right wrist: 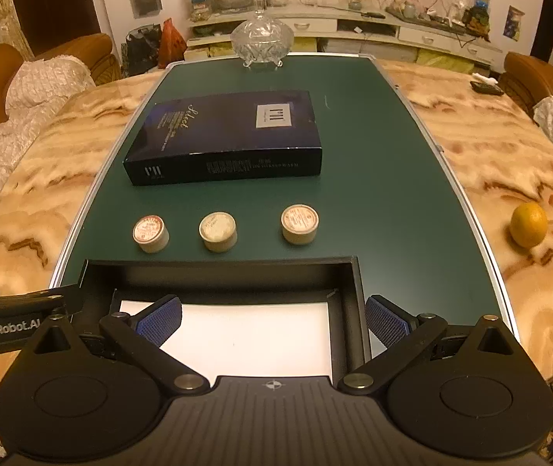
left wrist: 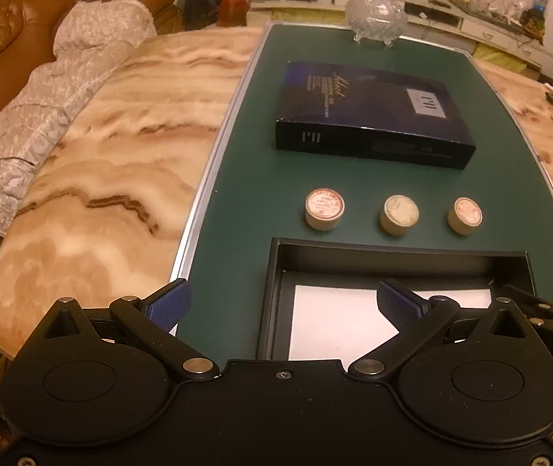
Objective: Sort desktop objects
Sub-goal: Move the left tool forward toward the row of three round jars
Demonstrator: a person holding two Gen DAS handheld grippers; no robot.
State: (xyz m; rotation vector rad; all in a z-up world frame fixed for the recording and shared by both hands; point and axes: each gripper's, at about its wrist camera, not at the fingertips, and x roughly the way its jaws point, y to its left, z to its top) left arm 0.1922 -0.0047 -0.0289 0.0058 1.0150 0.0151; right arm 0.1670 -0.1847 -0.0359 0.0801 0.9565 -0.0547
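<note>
Left wrist: left hand-held gripper [left wrist: 283,306] wide, empty, over tray [left wrist: 400,250] corner. Three tubs [left wrist: 398,214] upright in a crosswise row just beyond it on worktop [left wrist: 237,178]; box [left wrist: 373,112] farther ahead, long axis crosswise.

Right wrist: right hand-held gripper [right wrist: 274,320] wide, empty, above tray [right wrist: 218,268]. Tubs [right wrist: 218,231] ahead; box [right wrist: 225,136] beyond, spine facing gripper.

Left gripper [left wrist: 283,306]: both blue-padded fingers [left wrist: 169,305] are spread wide apart, with nothing between them. The unit is held low and level, pointing forward.

Right gripper [right wrist: 274,320]: both blue-padded fingers [right wrist: 159,320] are likewise spread wide, with nothing between them. The unit is held low and level, pointing forward.

The two units sit side by side. Each appears at the edge of the other's wrist view, close alongside.
</note>
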